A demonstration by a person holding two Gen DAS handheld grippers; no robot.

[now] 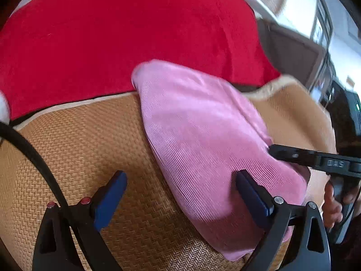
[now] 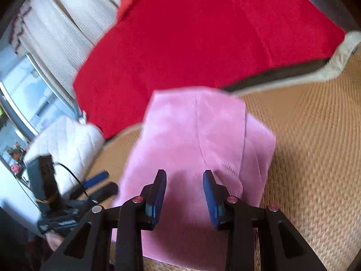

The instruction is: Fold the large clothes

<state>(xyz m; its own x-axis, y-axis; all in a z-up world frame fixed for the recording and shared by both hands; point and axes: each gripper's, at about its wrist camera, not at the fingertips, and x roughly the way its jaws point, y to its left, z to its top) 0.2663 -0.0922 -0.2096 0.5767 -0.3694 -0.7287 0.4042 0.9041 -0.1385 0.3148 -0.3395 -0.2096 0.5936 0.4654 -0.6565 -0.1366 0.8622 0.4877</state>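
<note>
Both grippers stand with their blue pads apart and nothing between them. From the left wrist view, the left gripper is spread wide over a woven straw mat; its left pad hangs above bare mat, while its right pad sits at the near edge of a folded pink ribbed garment. That garment lies across the mat on a slant, its far end reaching up to a red blanket that covers the surface beyond the mat's pale border. The right gripper comes in from the right, its black finger touching the pink cloth's right edge.

From the right wrist view, the right gripper is moderately open, directly over the near part of the pink garment, whose folded layers show a seam line. The left gripper sits just beside the garment's left edge, near a white quilted cloth. Motion blur softens the mat and the blanket.
</note>
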